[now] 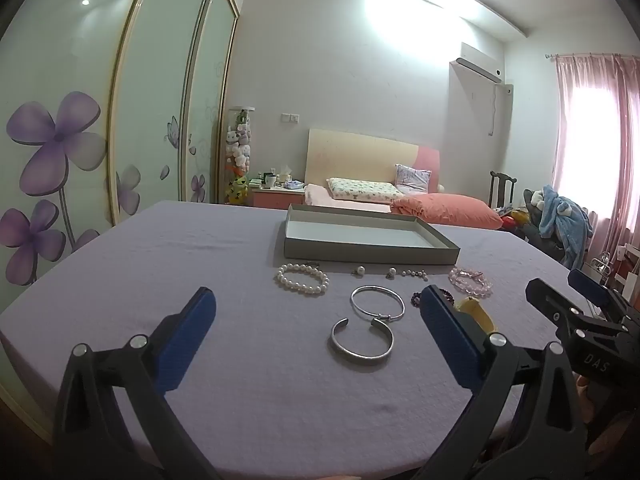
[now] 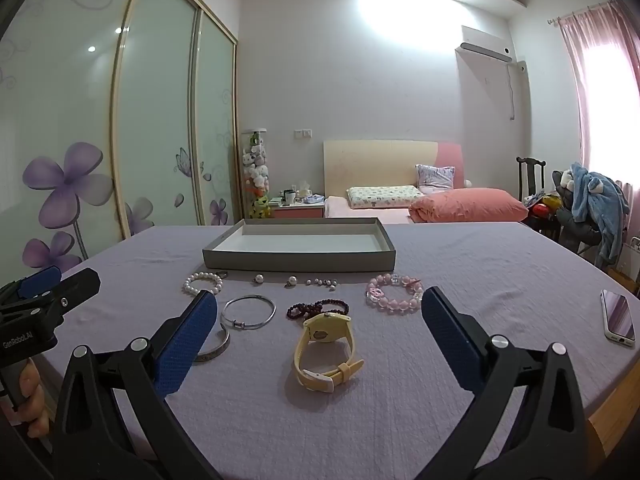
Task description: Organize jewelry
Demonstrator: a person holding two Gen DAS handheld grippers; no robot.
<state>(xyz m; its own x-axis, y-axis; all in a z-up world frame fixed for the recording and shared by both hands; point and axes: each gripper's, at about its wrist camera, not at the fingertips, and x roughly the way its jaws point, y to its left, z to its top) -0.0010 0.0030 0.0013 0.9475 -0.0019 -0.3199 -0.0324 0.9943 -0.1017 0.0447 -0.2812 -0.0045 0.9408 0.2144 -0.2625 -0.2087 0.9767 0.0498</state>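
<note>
Jewelry lies on a purple cloth in front of a shallow grey box that holds nothing. In the left wrist view I see a white pearl bracelet, a thin silver bangle, an open silver cuff and a pink bead bracelet. The right wrist view shows a yellow watch, a dark bead bracelet, pearl earrings and the pink bead bracelet. My left gripper is open, above the cuff. My right gripper is open, around the watch from above.
A white phone lies at the table's right edge. Behind the table stand a bed with pink bedding, a sliding wardrobe at the left and a chair with clothes at the right.
</note>
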